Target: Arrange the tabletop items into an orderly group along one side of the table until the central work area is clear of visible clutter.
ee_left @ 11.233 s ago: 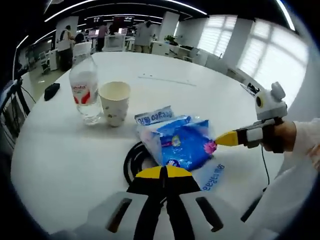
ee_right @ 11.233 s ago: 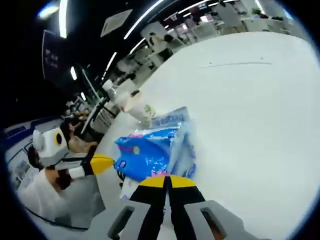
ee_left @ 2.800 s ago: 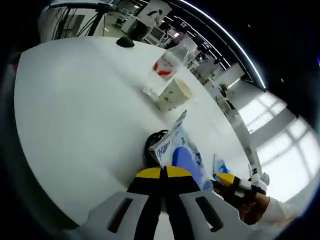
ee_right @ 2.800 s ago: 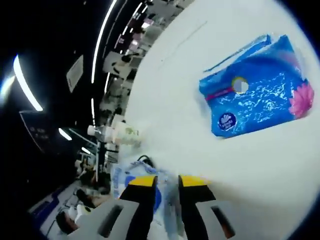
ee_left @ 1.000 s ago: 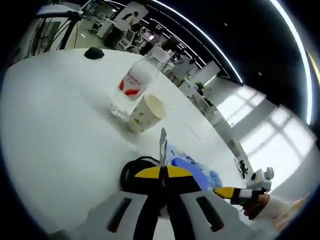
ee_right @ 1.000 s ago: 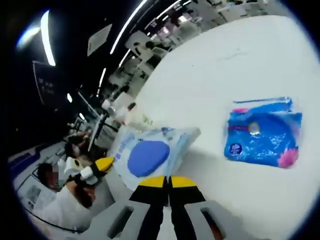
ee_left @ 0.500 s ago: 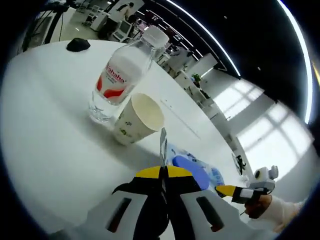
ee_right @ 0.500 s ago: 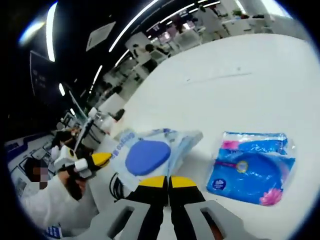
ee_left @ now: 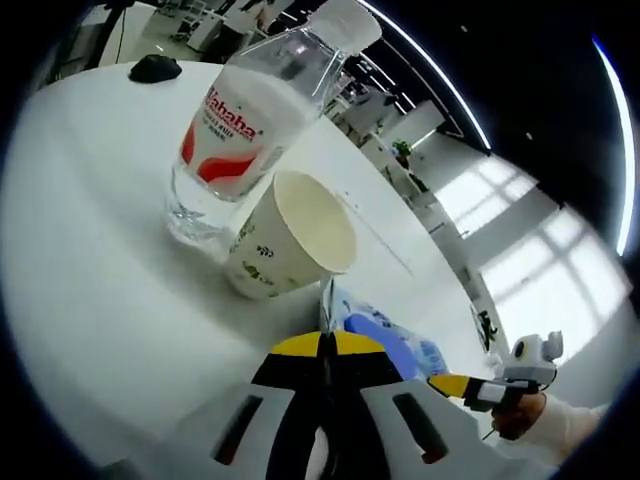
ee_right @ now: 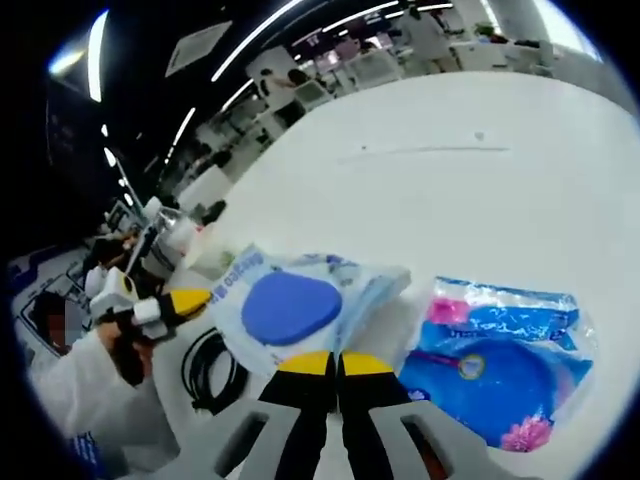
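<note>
A clear wet-wipe pack (ee_right: 295, 300) with a blue oval lid hangs over the white table (ee_right: 450, 180), held at both ends. My right gripper (ee_right: 337, 362) is shut on its near edge. My left gripper (ee_left: 325, 346) is shut on the thin edge of the wipe pack (ee_left: 372, 330) that stands up between its jaws. That left gripper (ee_right: 192, 298) enters the right gripper view from the left, and the right gripper (ee_left: 452, 384) comes in from the right in the left gripper view. A paper cup (ee_left: 285, 238) and a water bottle (ee_left: 245, 130) stand just ahead of the left gripper.
A blue tissue pack (ee_right: 505, 360) lies flat to the right of the held pack. A coiled black cable (ee_right: 205, 375) lies under the left gripper. A small black object (ee_left: 155, 67) sits far across the table. Desks and people fill the room behind.
The held wipe pack has travelled toward the cup and bottle, which now loom larger in the left gripper view. The blue tissue pack lies closer to the right gripper. Both grips are unchanged.
</note>
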A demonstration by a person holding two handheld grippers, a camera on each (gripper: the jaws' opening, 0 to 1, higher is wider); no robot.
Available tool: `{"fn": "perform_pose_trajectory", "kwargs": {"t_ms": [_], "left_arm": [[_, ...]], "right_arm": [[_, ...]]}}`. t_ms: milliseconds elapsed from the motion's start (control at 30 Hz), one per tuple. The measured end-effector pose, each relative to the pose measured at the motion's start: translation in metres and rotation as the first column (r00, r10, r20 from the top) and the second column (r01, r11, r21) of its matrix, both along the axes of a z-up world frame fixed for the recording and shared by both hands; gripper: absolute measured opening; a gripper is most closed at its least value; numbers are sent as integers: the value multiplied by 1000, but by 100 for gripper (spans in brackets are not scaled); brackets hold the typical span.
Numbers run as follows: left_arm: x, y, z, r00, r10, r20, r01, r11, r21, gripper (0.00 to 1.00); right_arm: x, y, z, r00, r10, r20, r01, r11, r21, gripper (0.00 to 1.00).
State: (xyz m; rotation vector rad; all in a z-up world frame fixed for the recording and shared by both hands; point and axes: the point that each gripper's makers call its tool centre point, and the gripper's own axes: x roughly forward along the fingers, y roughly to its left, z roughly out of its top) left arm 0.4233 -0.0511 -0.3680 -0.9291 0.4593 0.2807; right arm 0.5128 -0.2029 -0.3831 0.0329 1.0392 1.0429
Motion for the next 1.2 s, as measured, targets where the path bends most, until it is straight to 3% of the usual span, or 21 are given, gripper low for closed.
{"fn": "perform_pose_trajectory", "kwargs": {"t_ms": [400, 667, 800, 900, 1200], "left_arm": [[0, 5, -18, 999, 16, -28, -17, 1000, -22, 0], [-2, 7, -21, 999, 30, -33, -31, 999, -35, 0], [-2, 6, -22, 999, 19, -38, -20, 1000, -20, 1], [-3, 6, -21, 999, 22, -37, -23, 999, -23, 1], [-7, 6, -20, 999, 6, -49, -6, 1000, 11, 3]], "right_arm": [[2, 3, -8, 1000, 20, 3, -20, 1000, -14, 0], [3, -2, -10, 1000, -9, -4, 9, 1000, -15, 3], [-1, -1, -6, 999, -24, -28, 24, 1000, -7, 11], [-3, -1, 1, 1000, -14, 6, 14, 1000, -4, 15], [8, -9, 14, 997, -68, 22, 67, 997, 40, 24]]}}
